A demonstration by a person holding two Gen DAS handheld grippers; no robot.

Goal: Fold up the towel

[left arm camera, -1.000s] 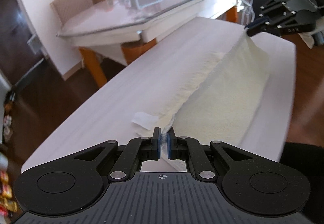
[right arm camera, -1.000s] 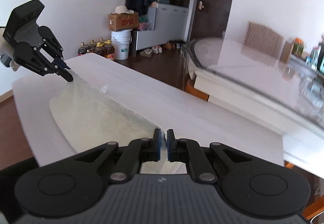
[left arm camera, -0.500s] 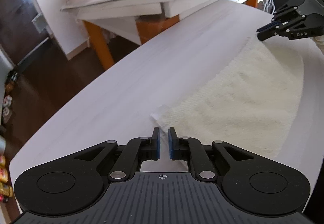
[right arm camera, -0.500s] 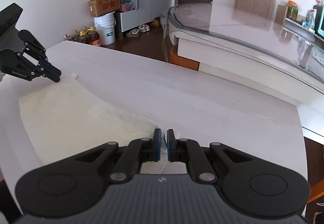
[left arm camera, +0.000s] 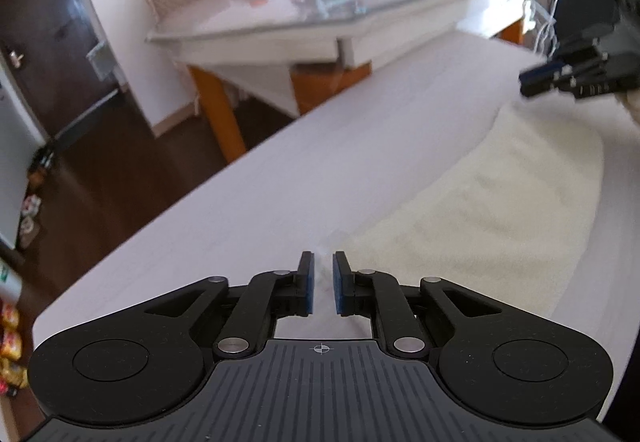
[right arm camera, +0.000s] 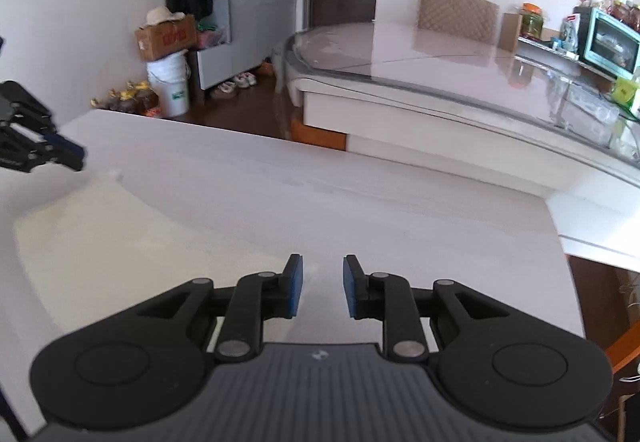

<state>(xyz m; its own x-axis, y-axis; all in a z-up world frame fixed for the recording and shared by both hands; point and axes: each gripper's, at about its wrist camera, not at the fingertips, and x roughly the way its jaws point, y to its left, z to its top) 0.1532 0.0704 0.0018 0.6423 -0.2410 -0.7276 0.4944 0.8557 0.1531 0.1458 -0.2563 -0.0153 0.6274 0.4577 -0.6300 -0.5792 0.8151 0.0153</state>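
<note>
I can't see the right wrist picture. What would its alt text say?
A cream towel lies flat on a white table. The right claw in the foreground is opening, nothing between its blue pads, and the left claw hovers beside the towel's far corner.

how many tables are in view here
2. The white table nearest the cameras carries the cream towel. Beyond it stands a glass-topped table with orange legs, cluttered at its far end. Others may be hidden outside the frames.
</note>
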